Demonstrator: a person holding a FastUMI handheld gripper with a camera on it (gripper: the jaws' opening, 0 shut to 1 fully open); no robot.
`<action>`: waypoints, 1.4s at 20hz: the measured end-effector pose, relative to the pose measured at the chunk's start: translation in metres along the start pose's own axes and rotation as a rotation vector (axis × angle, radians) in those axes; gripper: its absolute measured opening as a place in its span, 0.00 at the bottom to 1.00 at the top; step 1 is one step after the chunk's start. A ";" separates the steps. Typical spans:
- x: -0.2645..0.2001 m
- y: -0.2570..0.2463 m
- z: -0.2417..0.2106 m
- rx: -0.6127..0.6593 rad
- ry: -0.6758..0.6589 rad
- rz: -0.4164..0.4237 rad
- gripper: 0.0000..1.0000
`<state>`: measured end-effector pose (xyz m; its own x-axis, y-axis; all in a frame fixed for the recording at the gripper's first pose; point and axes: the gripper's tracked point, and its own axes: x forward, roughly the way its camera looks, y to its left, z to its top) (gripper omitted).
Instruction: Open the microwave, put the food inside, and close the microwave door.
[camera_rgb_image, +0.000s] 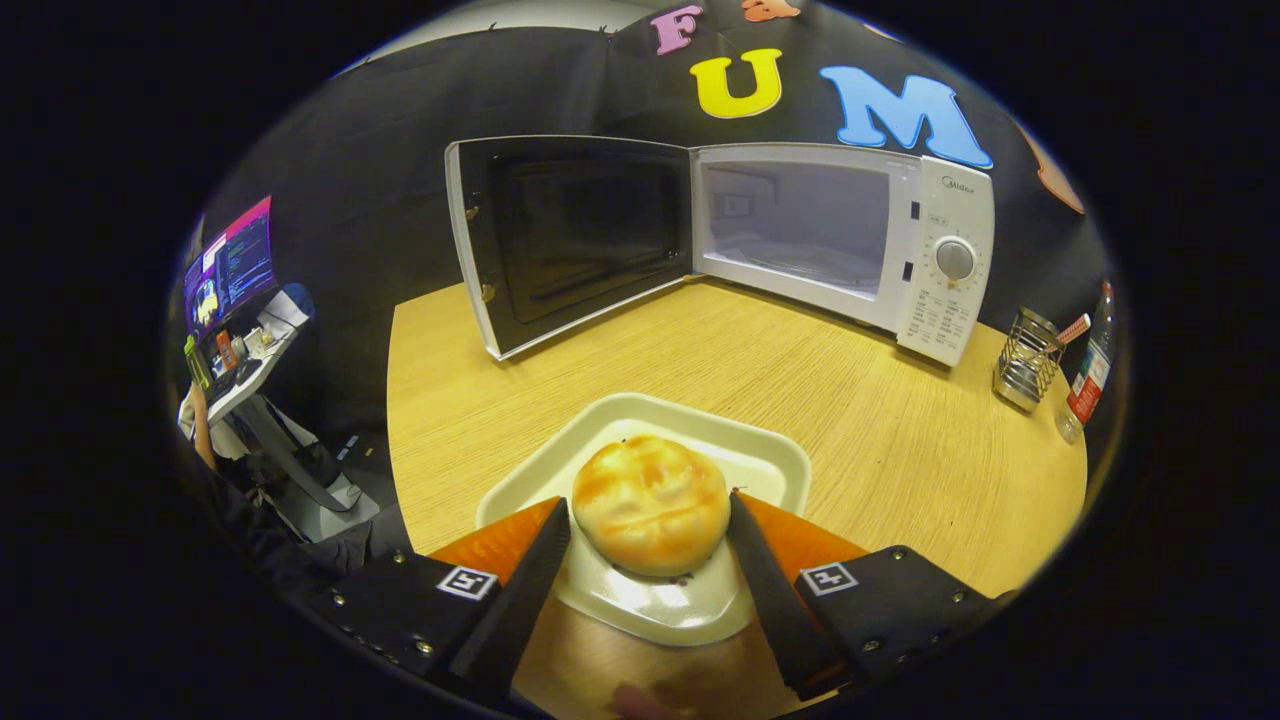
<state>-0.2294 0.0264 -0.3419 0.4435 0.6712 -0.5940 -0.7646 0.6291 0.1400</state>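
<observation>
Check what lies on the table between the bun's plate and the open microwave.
Nothing: in the gripper view, bare wooden table separates the plate from the microwave. The gripper has a finger on each side of the bun.

My gripper (650, 525) reaches forward and tilts down, its two fingers spread on either side of the bun (650, 503). The left finger's inner face sits right at the bun's left edge and the right finger's at its right edge; both look to be touching it, though I cannot tell how firmly they press.
</observation>
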 end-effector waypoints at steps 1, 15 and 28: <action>0.000 0.000 0.001 0.010 -0.003 -0.006 0.88; 0.003 0.016 0.116 0.301 -0.296 0.033 0.72; 0.054 -0.052 0.257 0.575 -0.536 -0.108 0.72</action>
<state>-0.0451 0.1312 -0.1776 0.7779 0.6004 -0.1855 -0.4079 0.7070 0.5778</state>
